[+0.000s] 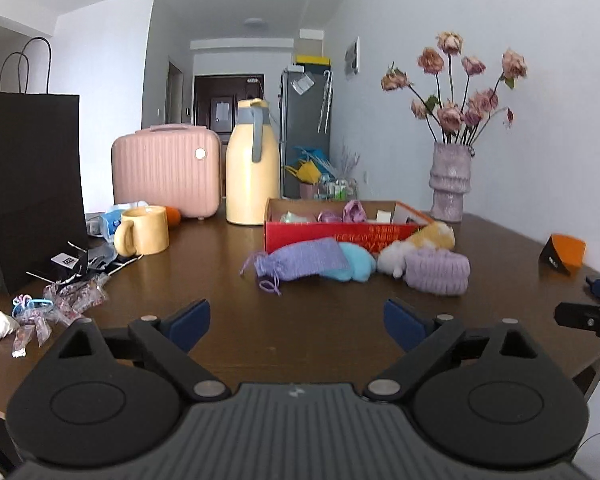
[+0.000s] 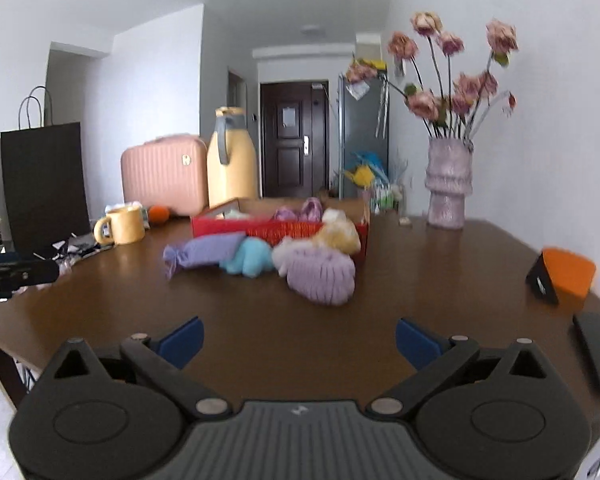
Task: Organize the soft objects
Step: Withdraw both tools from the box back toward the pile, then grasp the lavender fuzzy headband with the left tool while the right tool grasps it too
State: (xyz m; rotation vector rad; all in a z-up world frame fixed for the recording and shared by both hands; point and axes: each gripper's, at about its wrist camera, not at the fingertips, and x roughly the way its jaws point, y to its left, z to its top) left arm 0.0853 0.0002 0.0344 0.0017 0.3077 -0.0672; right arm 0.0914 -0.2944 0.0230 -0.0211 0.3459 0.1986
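From the left wrist view, the left gripper [image 1: 297,322] hangs over the brown table [image 1: 204,264] with its blue-padded jaws spread wide and nothing between them. Well ahead, a row of soft things lies against the front of a red box [image 1: 340,236]: a purple drawstring pouch [image 1: 300,262], a turquoise plush toy [image 1: 356,266] partly covered by the pouch, a white plush toy [image 1: 392,260], a lilac knitted band [image 1: 438,272], and a yellow plush toy [image 1: 436,236] leaning on the box corner. What sits inside the box is too small to tell. At the right edge, part of the right gripper is cut off.

From the right wrist view, the right gripper [image 2: 299,342] is likewise wide open and empty. The same pile is blurred; the band [image 2: 320,276] lies nearest, hiding most of the white toy. The left edge shows only a dark sliver of the left gripper.
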